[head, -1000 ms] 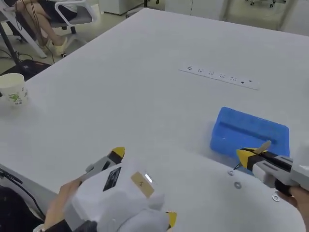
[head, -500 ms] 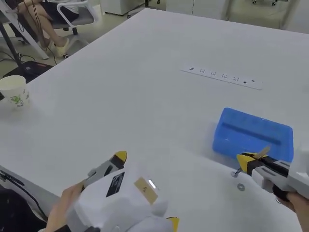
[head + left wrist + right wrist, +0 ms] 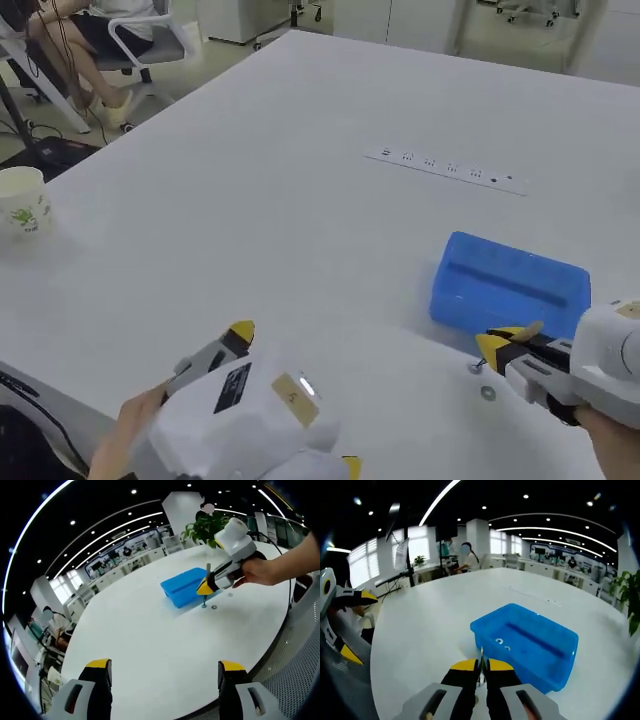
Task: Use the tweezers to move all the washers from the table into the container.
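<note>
My right gripper (image 3: 481, 666) has its jaws pinched narrow on the thin metal tweezers (image 3: 208, 571), with no gap showing between the yellow tips. My left gripper (image 3: 165, 665) has its jaws spread wide with nothing between them, and it is well apart from the container.

Landmark: blue rectangular plastic container (image 3: 510, 285) on the white table (image 3: 300, 200). Two small silver washers (image 3: 498, 641) already lie inside it, close to the wall facing the right gripper.

Key relation: the right gripper sits just outside that near wall. In the left gripper view the tweezers stand steeply, long axis close to upright, tips down at the table and back end up. One loose washer (image 3: 204, 606) lies right at the tips. Whether it is pinched is too small to tell. Another loose washer (image 3: 487, 393) lies just beside it, farther from the container.

The washers lie flat, hole up, with no long axis to line up on.

My judgement is that the right gripper is the one to use. The carry is a short lift up and over the near wall.
</note>
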The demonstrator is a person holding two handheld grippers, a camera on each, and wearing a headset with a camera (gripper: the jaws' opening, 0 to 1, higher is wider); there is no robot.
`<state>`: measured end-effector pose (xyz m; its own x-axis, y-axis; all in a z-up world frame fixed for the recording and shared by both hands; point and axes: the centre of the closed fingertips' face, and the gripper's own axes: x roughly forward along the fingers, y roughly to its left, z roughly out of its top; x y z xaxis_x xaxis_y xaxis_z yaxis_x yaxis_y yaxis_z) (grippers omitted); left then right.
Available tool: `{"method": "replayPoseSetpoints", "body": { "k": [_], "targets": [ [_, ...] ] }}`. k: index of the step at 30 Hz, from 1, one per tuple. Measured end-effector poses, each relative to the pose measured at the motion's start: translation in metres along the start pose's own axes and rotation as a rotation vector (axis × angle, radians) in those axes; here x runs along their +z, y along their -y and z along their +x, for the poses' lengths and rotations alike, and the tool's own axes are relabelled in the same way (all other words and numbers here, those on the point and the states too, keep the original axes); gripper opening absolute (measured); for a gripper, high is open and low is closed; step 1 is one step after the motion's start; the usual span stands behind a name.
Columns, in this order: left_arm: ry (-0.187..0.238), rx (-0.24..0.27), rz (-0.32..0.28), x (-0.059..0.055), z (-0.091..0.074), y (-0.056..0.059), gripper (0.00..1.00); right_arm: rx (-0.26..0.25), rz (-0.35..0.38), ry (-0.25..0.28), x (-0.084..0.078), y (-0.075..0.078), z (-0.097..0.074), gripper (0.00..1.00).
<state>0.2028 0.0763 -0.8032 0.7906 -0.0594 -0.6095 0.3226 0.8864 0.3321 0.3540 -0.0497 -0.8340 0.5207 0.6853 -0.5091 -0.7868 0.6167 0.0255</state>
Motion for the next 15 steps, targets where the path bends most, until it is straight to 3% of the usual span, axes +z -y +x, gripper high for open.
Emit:
{"method": "replayPoseSetpoints", "body": {
  "k": [15],
  "targets": [
    [-0.005,0.011,0.008,-0.0002,-0.0003,-0.0010,0.89,-0.012,0.034,-0.029,-0.0005,0.0046,-0.0010,0.02]
  ]
}}
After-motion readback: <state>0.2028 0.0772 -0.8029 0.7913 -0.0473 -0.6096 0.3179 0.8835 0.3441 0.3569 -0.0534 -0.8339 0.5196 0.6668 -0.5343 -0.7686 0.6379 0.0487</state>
